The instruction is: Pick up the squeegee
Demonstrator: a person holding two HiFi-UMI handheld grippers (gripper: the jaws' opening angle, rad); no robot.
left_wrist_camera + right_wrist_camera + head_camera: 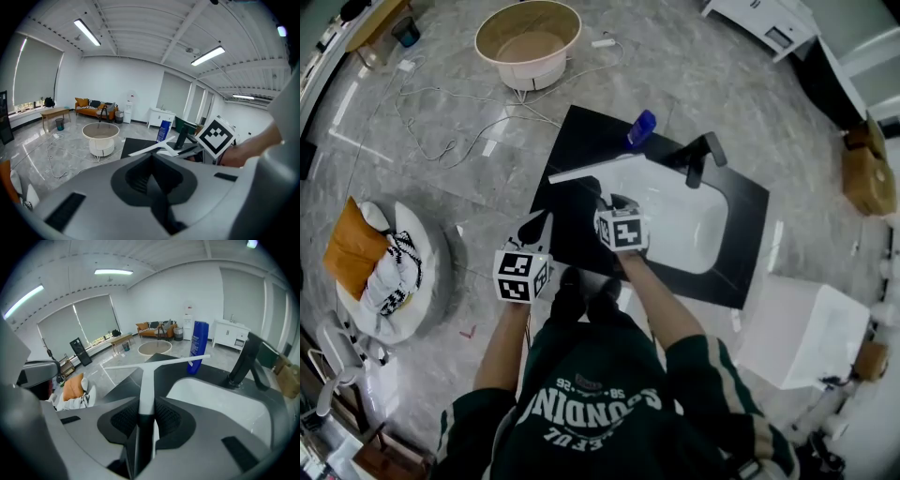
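The white squeegee (pixel 595 169) hangs above the black counter (pixel 572 141), its long blade lying crosswise and its handle running back to my right gripper (pixel 612 200). In the right gripper view the handle (pixel 146 380) sits squeezed between both dark pads, so my right gripper (pixel 146 416) is shut on it. My left gripper (pixel 536 228) floats to the left of the counter's near corner, apart from the squeegee. Its jaws meet with nothing between them in the left gripper view (pixel 151 180), where the squeegee (pixel 150 149) shows ahead.
A white sink basin (pixel 694 225) is set in the counter, with a black faucet (pixel 698 155) and a blue bottle (pixel 641 128) behind it. A round tub (pixel 528 42) and loose cables lie on the floor beyond. A white box (pixel 802 333) stands to the right, a cushioned bed (pixel 384 267) to the left.
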